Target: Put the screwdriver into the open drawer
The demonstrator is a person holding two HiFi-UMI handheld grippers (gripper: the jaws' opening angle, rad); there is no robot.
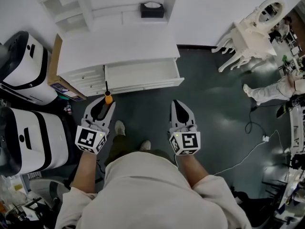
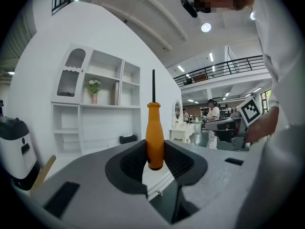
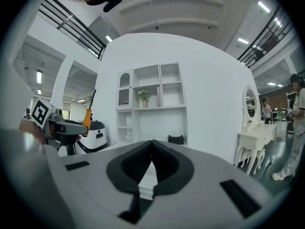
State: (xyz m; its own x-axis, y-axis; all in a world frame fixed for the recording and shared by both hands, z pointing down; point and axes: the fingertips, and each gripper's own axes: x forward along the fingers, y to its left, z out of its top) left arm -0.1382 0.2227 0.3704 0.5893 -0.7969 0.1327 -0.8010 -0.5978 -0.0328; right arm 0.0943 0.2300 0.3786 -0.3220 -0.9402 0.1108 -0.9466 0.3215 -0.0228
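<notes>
Dark grey-green floor point(image 1: 209, 94) carries a white drawer cabinet point(image 1: 119, 46), with its right-hand open drawer point(image 1: 142, 74) pulled out. Behind the cabinet's surface stands a white shelf unit point(image 1: 76, 6); a black tissue box point(image 1: 152, 9) sits on its ledge. A white ornate dressing table point(image 1: 250, 30) stands on the floor at right. A white cable point(image 1: 248, 151) trails across the floor.
</notes>
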